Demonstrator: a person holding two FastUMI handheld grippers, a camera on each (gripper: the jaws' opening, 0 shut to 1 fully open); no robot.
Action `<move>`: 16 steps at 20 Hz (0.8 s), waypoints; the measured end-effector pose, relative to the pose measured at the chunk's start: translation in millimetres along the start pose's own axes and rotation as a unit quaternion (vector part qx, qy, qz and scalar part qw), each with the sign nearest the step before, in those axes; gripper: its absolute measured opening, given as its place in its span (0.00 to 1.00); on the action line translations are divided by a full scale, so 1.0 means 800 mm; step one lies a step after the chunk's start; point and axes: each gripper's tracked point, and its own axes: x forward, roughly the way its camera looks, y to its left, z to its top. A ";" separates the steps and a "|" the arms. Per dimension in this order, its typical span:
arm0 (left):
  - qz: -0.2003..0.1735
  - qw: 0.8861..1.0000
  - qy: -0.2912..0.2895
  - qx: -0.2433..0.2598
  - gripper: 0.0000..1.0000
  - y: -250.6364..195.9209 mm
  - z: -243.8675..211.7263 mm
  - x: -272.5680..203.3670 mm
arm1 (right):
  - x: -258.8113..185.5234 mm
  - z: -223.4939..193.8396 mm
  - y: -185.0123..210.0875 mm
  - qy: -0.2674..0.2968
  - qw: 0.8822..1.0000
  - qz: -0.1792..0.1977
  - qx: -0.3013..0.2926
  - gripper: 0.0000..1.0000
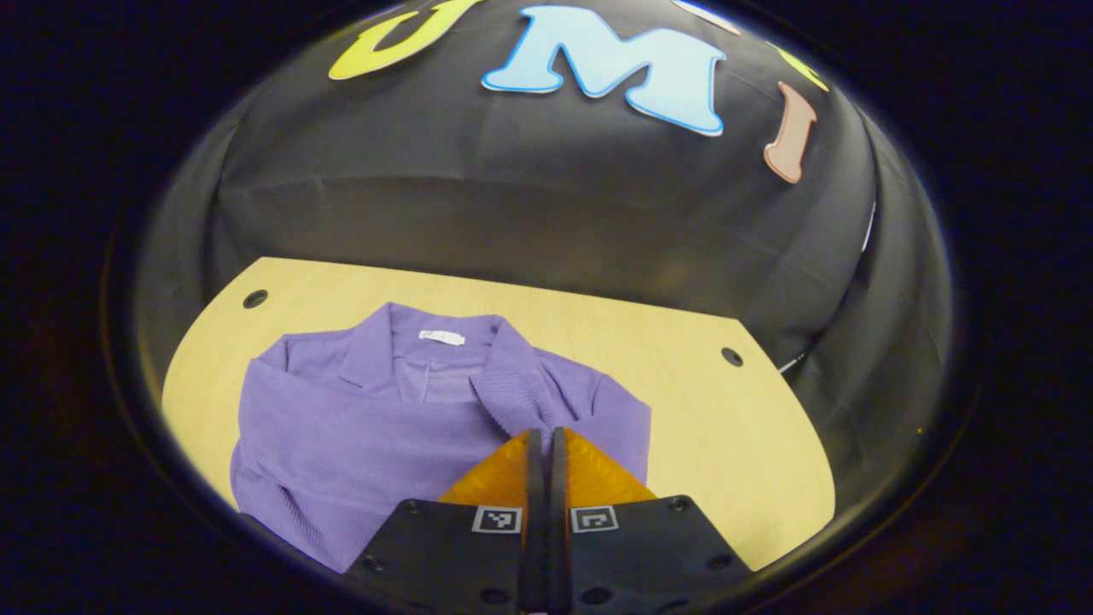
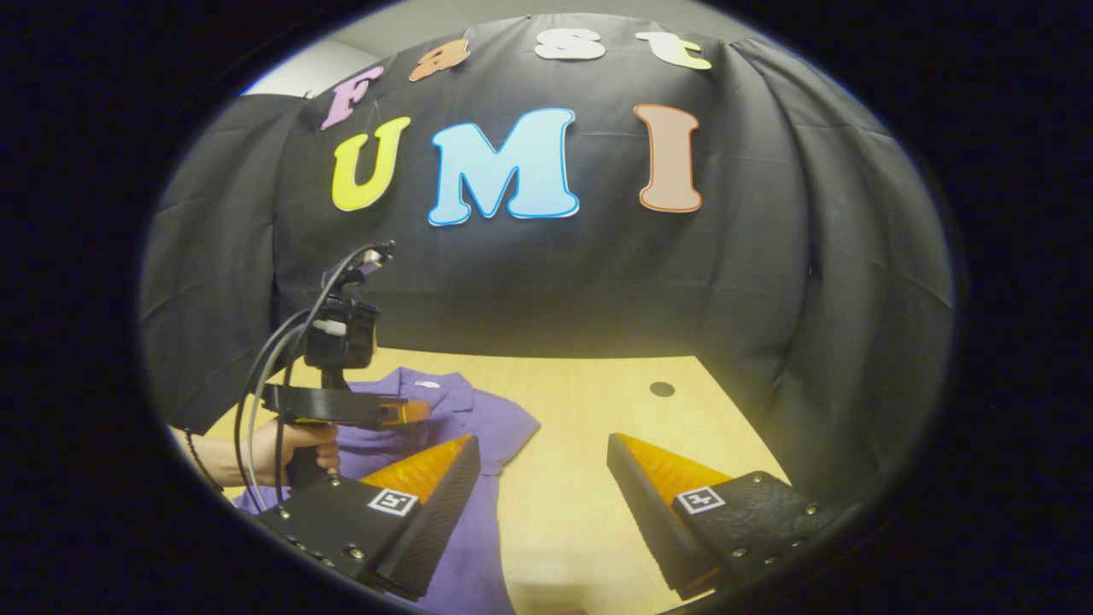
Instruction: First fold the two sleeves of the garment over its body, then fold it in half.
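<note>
While both claws sit above the tabletop, state as follows:

L gripper (image 1: pixel 546 440): fingers pressed together, no gap visible betw. them. Tips sit over the near-right part of the garment; can't tell if any cloth is pinched. In the right gripper view it (image 2: pixel 410 412) shows farther off at left, held level by a hand (image 2: pixel 295 444) w/ cables looping up from its top.

R gripper (image 2: pixel 542 453): released, fingers spread wide apart, bare tabletop betw. them, nothing held.

Garment (image 1: pixel 384 427): purple knit w/ collar, flat on the table, collar toward the booth wall, white tag at the neck. Sleeves lie folded across the body. In the right gripper view it (image 2: pixel 478 427) lies left of centre, partly under the R gripper's left finger.

Table (image 1: pixel 726 427): light wood, rounded corners, a dark hole near each far corner. Garment on its left half; right half bare.
</note>
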 end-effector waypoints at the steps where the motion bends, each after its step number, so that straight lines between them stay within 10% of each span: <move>1: 0.002 1.000 0.006 0.009 0.07 -0.001 -0.007 0.006 | 0.000 0.000 -0.002 0.000 1.000 -0.005 -0.004 0.94; 7: -0.017 0.999 0.023 0.014 0.18 -0.004 -0.030 0.012 | 0.003 -0.004 -0.007 0.012 1.000 -0.027 -0.005 0.94; 9: -0.031 0.999 0.025 0.015 0.30 -0.004 -0.033 0.006 | 0.003 -0.006 -0.004 0.015 0.999 -0.032 -0.007 0.94; 13: -0.034 0.999 0.013 0.026 0.95 0.014 -0.034 -0.017 | 0.004 -0.011 0.013 0.015 0.999 -0.032 -0.008 0.94; 16: -0.031 0.999 0.006 0.024 0.96 0.040 -0.035 -0.046 | 0.004 -0.028 0.023 0.027 0.999 -0.034 -0.013 0.94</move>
